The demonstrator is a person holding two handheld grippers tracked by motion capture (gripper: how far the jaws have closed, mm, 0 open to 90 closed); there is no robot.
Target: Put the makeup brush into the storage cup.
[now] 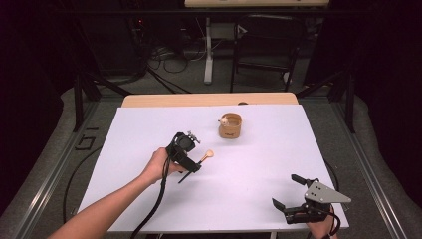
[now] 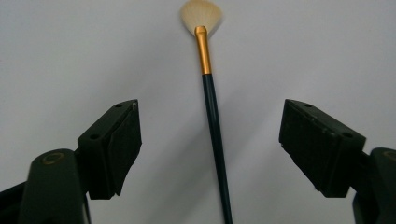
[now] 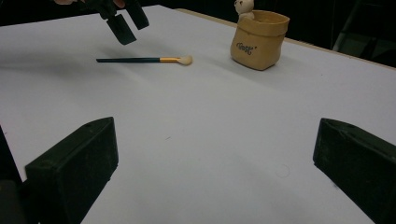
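Brush (image 2: 212, 114), with a dark handle, a gold ferrule and a pale fan of bristles, is seen lying flat on the white sheet (image 1: 249, 164), near the tan pot (image 1: 230, 126). It is straddled from above by the left claw (image 2: 210, 149), whose jaws are spread wide and kept off it. The right claw (image 1: 287, 191) is held wide open near the sheet's corner, well apart from the brush.

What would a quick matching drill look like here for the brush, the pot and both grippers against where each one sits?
Things:
1. brush
2. pot
3. left gripper
4. right gripper

Places:
A. open, at the table's near right corner
B. upright, toward the far edge
C. flat on the white sheet, mid-table
D. open, above the brush handle

Pairs: 1-C, 2-B, 3-D, 4-A
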